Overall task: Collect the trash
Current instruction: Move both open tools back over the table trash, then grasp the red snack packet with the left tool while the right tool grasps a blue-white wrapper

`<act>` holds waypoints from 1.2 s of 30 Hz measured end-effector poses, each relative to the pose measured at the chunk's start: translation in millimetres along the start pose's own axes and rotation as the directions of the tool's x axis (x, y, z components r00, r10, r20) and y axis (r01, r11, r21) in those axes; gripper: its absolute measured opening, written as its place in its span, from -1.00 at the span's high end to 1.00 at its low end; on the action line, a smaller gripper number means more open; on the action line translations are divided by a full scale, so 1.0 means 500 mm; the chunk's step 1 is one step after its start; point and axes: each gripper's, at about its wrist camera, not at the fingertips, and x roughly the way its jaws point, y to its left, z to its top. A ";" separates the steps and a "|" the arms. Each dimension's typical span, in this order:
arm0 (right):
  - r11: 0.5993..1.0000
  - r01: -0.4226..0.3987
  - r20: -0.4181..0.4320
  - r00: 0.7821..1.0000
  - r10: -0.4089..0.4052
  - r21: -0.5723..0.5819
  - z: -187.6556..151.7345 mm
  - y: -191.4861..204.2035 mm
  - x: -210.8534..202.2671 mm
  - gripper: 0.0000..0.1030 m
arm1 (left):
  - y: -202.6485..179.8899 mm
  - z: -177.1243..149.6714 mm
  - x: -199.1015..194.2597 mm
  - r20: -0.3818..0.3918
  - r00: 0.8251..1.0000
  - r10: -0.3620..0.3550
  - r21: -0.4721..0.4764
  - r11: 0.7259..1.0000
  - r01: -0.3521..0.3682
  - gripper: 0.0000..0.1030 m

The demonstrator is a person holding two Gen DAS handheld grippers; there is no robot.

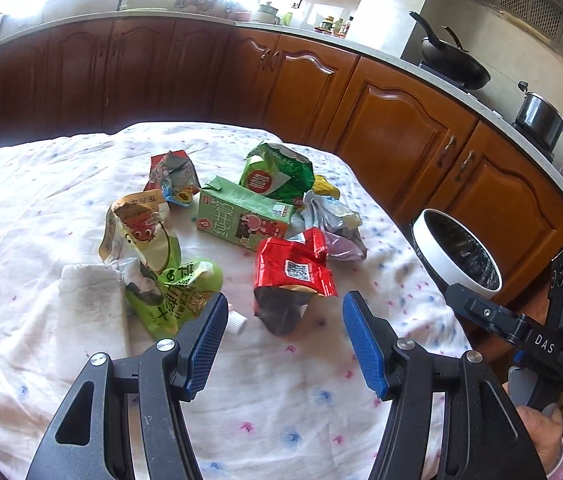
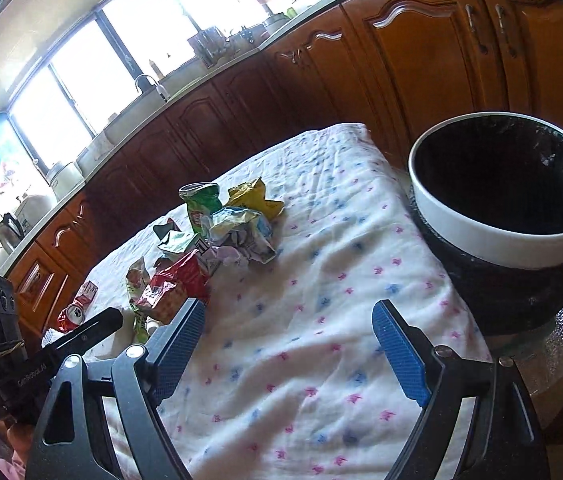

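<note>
Left tool [image 1: 285,344]: jaws apart, nothing between the blue pads, hovering over the white star-printed cloth covering the tabletop [image 1: 289,420]. Right tool [image 2: 288,354]: jaws wide apart, likewise empty, over bare cloth near the right edge. Just beyond the left tool lies a crumpled red foil snack bag [image 1: 293,272], open end nearest, with a crumpled lime-green wrapper [image 1: 173,296] to its left and a small white ribbed cap [image 1: 236,322] between them. Further off rest a green rectangular milk carton [image 1: 241,216], a green foil pouch [image 1: 277,176] and a wad of pale crumpled wrappers [image 1: 333,224]. The white-rimmed round bin with black liner [image 2: 505,184] stands off the right edge of the tabletop, apparently empty, though its depth is too dark to confirm. Judgement: collection is at the approach stage, nothing yet gripped; the next move calls for lowering the left tool onto the red bag and closing. A crushed red can [image 2: 71,316] at far left is partly hidden behind the other tool's body.
</note>
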 end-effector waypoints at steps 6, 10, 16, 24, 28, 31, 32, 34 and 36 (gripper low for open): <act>1.000 -0.022 -0.025 0.999 0.021 -0.015 0.016 0.023 0.039 -0.69 | 0.030 0.020 0.028 -0.047 0.998 -0.048 -0.061 0.997 0.045 -0.15; 0.999 -0.039 -0.041 0.998 0.039 -0.010 0.034 0.026 0.065 -0.69 | 0.041 0.041 0.053 -0.064 0.995 -0.081 -0.082 0.994 0.075 -0.15; 0.998 -0.065 -0.063 0.996 0.065 -0.001 0.075 0.026 0.120 -0.68 | 0.046 0.065 0.097 -0.076 0.994 -0.074 -0.079 0.995 0.068 -0.12; 0.991 -0.132 -0.124 0.983 0.135 0.033 0.115 0.038 0.213 -0.32 | 0.032 0.062 0.158 -0.138 0.985 -0.108 -0.047 0.994 0.102 0.37; 0.990 -0.138 -0.156 0.977 0.143 0.044 0.113 0.041 0.249 0.45 | 0.024 0.063 0.163 -0.131 0.987 -0.096 -0.012 0.995 0.095 0.64; 0.991 -0.136 -0.140 0.981 0.136 0.012 0.110 0.051 0.240 0.63 | 0.023 0.061 0.160 -0.124 0.987 -0.099 -0.005 0.995 0.099 0.76; 0.991 -0.135 -0.133 0.982 0.134 0.002 0.108 0.054 0.233 0.65 | 0.023 0.059 0.154 -0.122 0.987 -0.103 -0.005 0.995 0.103 0.78; 0.990 -0.137 -0.119 0.984 0.136 -0.008 0.105 0.057 0.216 0.69 | 0.021 0.058 0.143 -0.113 0.988 -0.109 -0.001 0.994 0.109 0.82; 0.991 -0.131 -0.101 0.987 0.128 -0.020 0.103 0.058 0.195 0.69 | 0.017 0.057 0.127 -0.102 0.988 -0.114 0.008 0.993 0.115 0.84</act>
